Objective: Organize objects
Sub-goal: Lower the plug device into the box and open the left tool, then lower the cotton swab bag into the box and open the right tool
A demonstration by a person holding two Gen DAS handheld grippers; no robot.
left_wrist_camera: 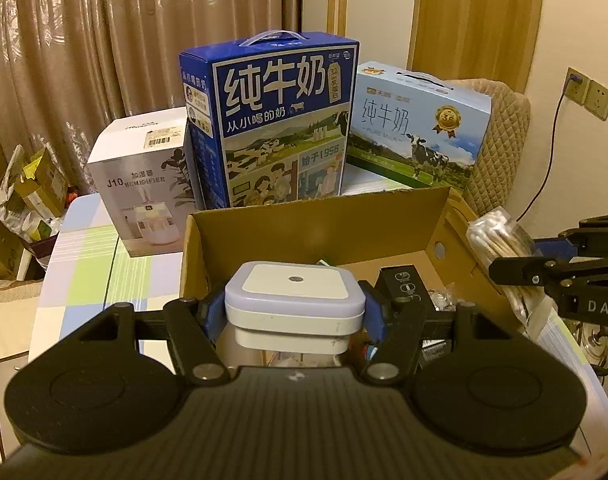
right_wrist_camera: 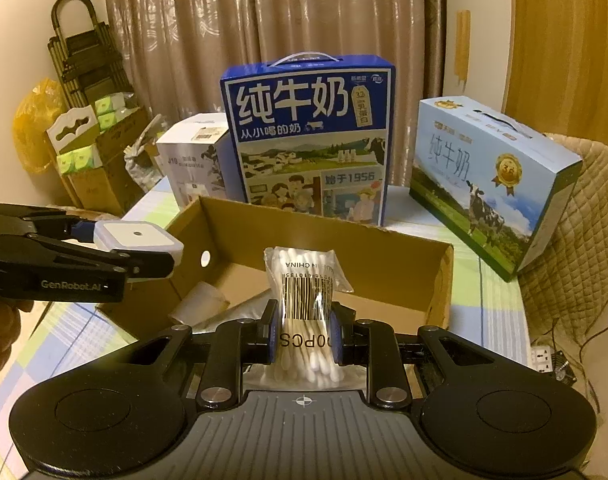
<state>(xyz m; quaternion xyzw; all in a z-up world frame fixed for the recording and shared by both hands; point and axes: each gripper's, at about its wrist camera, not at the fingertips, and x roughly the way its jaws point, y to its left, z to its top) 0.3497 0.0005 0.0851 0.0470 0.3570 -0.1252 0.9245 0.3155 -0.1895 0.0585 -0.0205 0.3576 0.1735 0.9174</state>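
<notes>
While milk cartons (left_wrist_camera: 280, 120) stand behind, cardboard box (left_wrist_camera: 324, 216) holds clutter

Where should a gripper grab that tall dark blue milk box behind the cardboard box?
Probably the clear handle on top of the dark blue milk box, coming from above. The box stands upright, looks too wide for the jaws, and neighbouring boxes crowd its sides.

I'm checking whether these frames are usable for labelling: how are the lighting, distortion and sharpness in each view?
Left wrist view: warm, dim yellowish light; fisheye bends the curtain and door frame, corners go dark; the white square device in the left gripper is sharp. Right wrist view: same warm cast and curved edges; glare on the cotton swab bag in the right gripper, barcode still clear, blue milk box print readable.
</notes>
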